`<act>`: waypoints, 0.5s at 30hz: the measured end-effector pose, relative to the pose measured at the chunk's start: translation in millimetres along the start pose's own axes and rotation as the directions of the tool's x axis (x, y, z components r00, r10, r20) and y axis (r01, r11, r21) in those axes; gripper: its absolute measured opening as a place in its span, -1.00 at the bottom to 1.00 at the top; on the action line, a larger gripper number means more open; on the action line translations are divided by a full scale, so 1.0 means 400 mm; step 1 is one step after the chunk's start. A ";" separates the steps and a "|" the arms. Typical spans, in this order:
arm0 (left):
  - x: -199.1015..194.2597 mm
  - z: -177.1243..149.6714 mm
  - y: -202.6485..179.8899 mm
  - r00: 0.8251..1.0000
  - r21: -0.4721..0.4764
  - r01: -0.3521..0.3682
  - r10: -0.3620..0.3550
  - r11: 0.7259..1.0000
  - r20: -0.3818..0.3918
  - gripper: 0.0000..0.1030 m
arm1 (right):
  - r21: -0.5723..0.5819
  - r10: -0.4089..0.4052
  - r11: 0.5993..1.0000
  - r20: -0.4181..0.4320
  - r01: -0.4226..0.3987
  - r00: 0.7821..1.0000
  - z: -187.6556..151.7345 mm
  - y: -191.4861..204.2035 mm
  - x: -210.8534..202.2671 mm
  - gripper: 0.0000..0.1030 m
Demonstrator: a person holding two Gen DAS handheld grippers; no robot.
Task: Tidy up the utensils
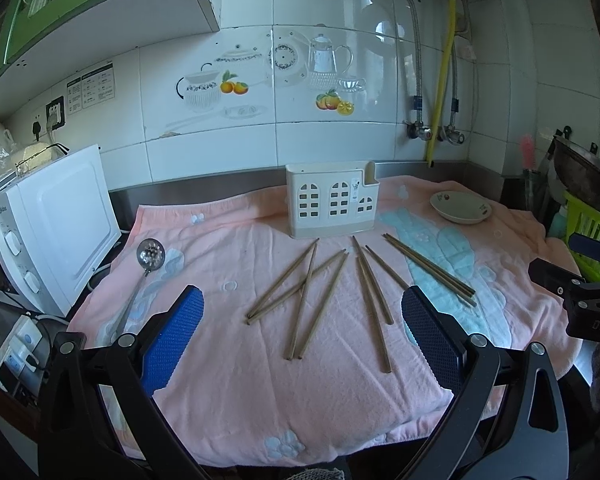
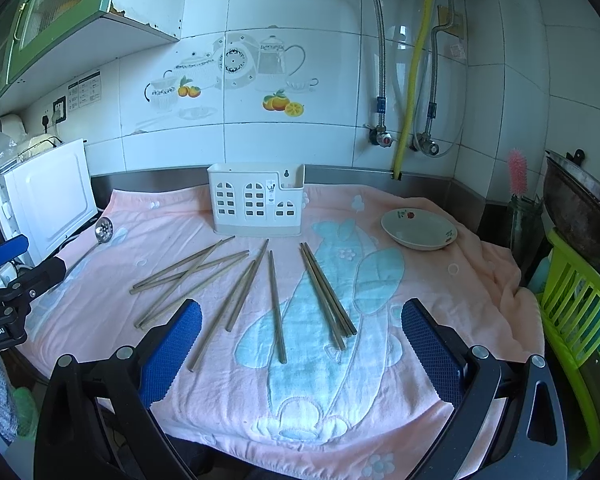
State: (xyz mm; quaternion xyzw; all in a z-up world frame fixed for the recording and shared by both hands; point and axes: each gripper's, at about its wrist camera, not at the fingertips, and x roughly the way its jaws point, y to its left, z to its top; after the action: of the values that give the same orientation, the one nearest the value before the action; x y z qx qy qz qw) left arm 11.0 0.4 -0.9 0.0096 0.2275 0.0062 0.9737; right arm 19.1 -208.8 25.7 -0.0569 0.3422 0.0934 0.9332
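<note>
Blue ribbed pads faced each other across a wide gap on the left gripper (image 1: 302, 308), its jaws spread and holding nothing above the near part of the towel (image 1: 228, 396). Farthest left, a white microwave (image 1: 60, 216) stood off the towel's left edge, smooth-sided and boxy. Just beside it a metal skimmer (image 1: 150, 254) lay on the towel, round perforated bowl toward the wall and thin handle running toward the left pad. Pink terry cloth with pale blue patches covered the counter, rumpled at its right edge and hanging over the near one.

Wooden chopsticks (image 1: 312, 284) lay loose across the middle, slender and straight, some crossing, fanned from near the holder toward the grippers. Bare cloth stayed free in front of their near tips. A cream plastic holder (image 1: 332, 204) stood upright near the back edge, close to the wall, its front cut with window-shaped slots.

Spread just as wide and empty, the right gripper (image 2: 302, 316) hovered over the chopsticks (image 2: 276, 308) nearest it. Well right of the holder (image 2: 256, 204), a shallow ceramic dish (image 2: 418, 228) sat apart on the towel (image 2: 440, 280). A green slatted basket (image 2: 576, 316) crowded the right edge.
</note>
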 end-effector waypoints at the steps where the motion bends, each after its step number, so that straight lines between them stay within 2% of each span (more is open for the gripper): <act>1: 0.002 0.001 0.001 1.000 -0.001 0.000 0.000 1.000 -0.001 0.90 | 0.000 0.001 1.000 -0.001 -0.001 1.000 0.001 -0.001 0.003 0.88; 15: 0.061 0.004 0.011 0.999 -0.003 0.001 -0.001 1.000 -0.040 0.90 | -0.015 0.007 1.000 -0.032 -0.008 0.999 0.006 0.000 0.062 0.88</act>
State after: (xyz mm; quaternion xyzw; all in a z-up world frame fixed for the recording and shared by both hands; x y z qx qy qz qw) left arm 33.3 5.3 -10.2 0.0079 0.2468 0.0063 0.9690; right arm 39.2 -205.2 11.5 -0.0642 0.3566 0.0986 0.9268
